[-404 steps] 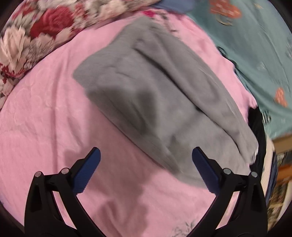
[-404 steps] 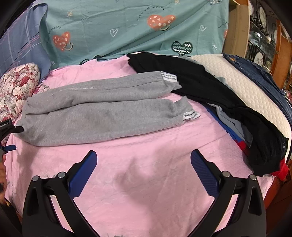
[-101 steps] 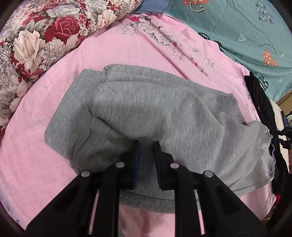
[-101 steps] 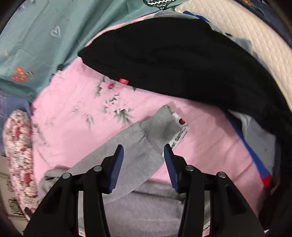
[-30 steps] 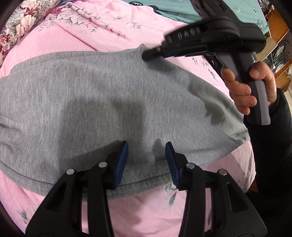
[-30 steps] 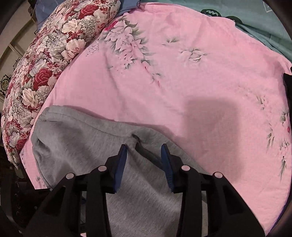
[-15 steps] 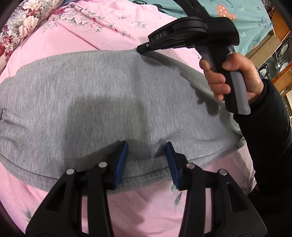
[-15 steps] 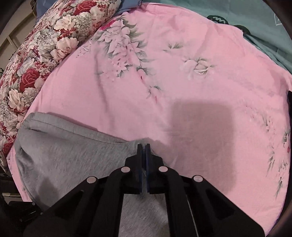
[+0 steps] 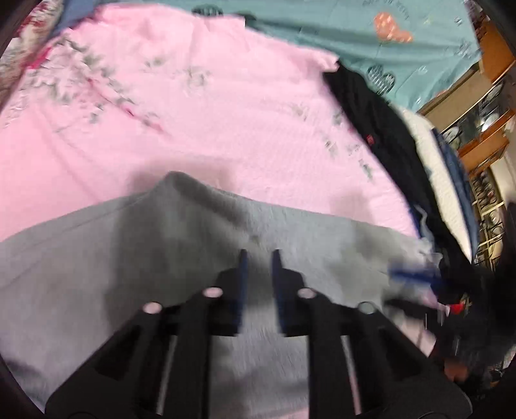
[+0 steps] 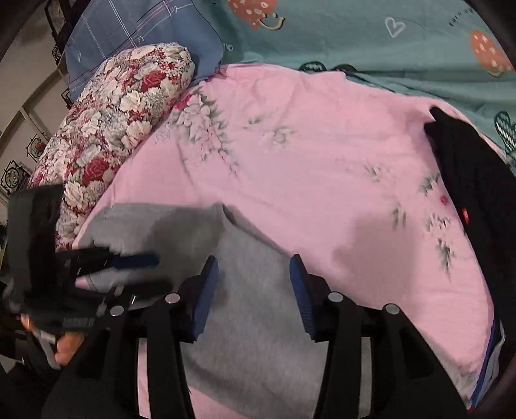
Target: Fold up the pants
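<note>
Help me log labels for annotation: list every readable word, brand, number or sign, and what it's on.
Nothing is legible.
Print on the teal sheet: too small to read.
Red tag on the black garment: too small.
Label on the left gripper: blurred.
Gray pants: no text shows.

grey pants, pink floral sheet, red-and-white rose quilt, perhaps black clothes.

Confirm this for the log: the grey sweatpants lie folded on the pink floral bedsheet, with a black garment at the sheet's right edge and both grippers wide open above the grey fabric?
Not quite. Only the right gripper is wide open; the left wrist view shows the left gripper nearly closed. The grey sweatpants do lie folded on the pink floral bedsheet, with the black garment at its right edge.
</note>
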